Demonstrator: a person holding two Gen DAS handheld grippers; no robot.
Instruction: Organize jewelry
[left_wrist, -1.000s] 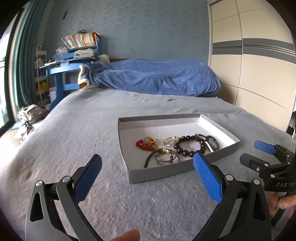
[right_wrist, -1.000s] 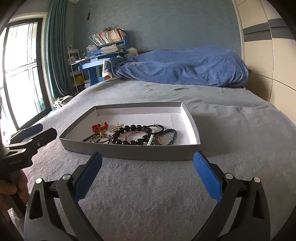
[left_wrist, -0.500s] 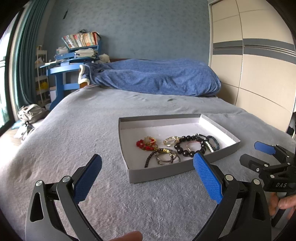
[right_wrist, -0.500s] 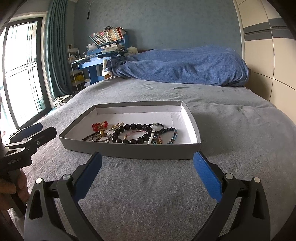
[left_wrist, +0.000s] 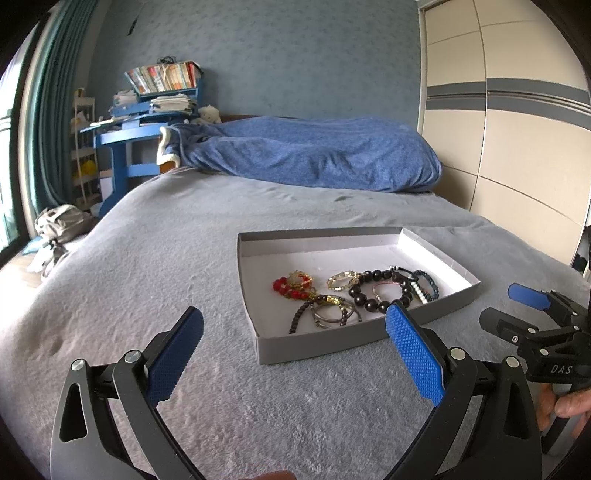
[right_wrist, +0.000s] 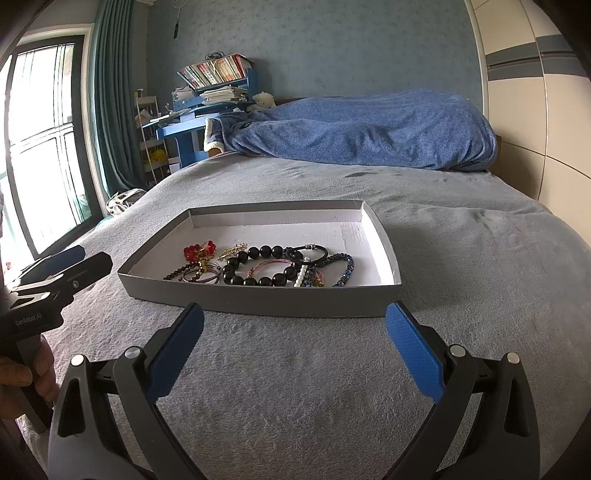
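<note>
The grey tray (right_wrist: 258, 304) of jewelry (right_wrist: 258, 267) lay on the bed (right_wrist: 295, 387), just beyond both grippers; the left gripper (left_wrist: 295, 354) and right gripper (right_wrist: 293, 350) each held their 2 fingers wide, empty.

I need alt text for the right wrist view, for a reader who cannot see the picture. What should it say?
A shallow grey tray holding a heap of bracelets lies on a grey bed, just beyond the open right gripper. The left gripper, also open, is at the left edge; a blue blanket lies behind.
</note>
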